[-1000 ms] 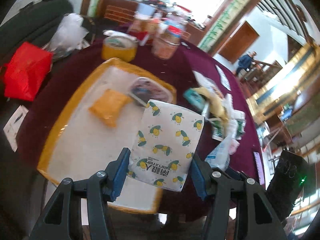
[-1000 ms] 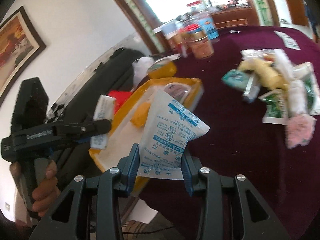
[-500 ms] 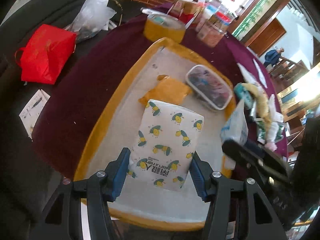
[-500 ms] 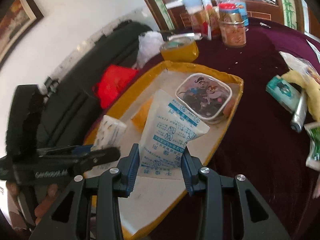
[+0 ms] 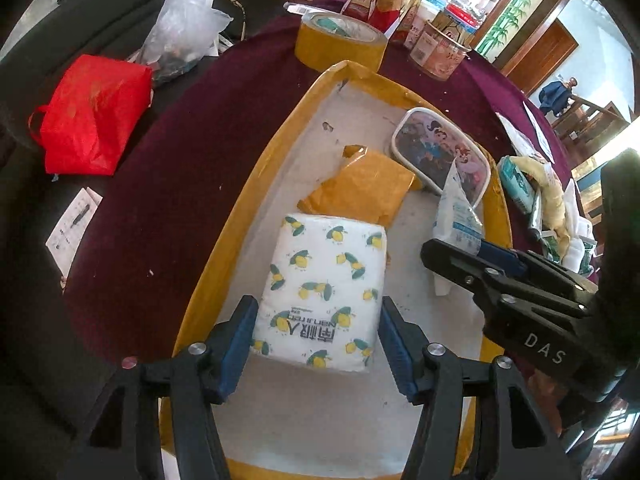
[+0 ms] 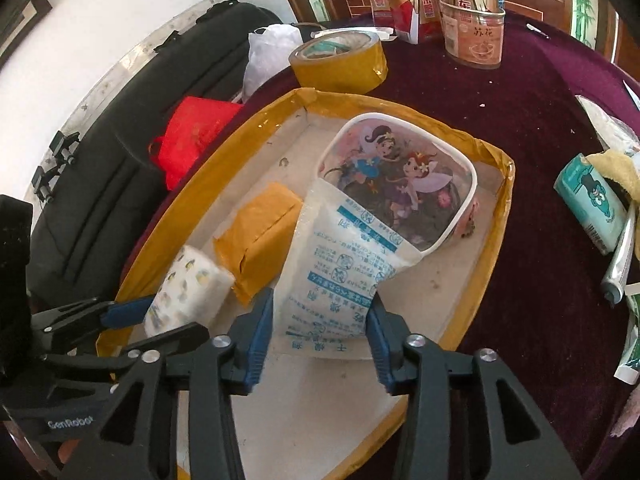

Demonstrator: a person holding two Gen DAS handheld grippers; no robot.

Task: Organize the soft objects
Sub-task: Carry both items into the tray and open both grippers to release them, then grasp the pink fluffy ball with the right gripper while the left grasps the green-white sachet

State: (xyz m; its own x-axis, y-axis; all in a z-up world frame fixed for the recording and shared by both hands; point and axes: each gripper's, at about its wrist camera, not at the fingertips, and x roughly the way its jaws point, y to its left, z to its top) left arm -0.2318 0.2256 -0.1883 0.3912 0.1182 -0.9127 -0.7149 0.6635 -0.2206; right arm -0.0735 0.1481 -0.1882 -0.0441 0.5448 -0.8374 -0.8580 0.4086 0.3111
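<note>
Both packs now over tray [image 5: 240, 216] | red bag [image 5: 90, 114] (fuller in left view)

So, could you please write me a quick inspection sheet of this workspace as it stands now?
Surface: round table under a dark maroon cloth, carrying a yellow-rimmed tray.
Job's things: lemon-print tissue pack and white sachet with blue print, both over the tray; a yellow packet and cartoon-lid box lie in it.
Clutter: tape roll, jar, red bag, loose packets beside the tray.
Grippers: left tongs shut on the tissue pack; right tongs shut on the sachet.
Cables: nothing seen.
Surroundings: dark sofa, wooden doors, a person far off.
</note>
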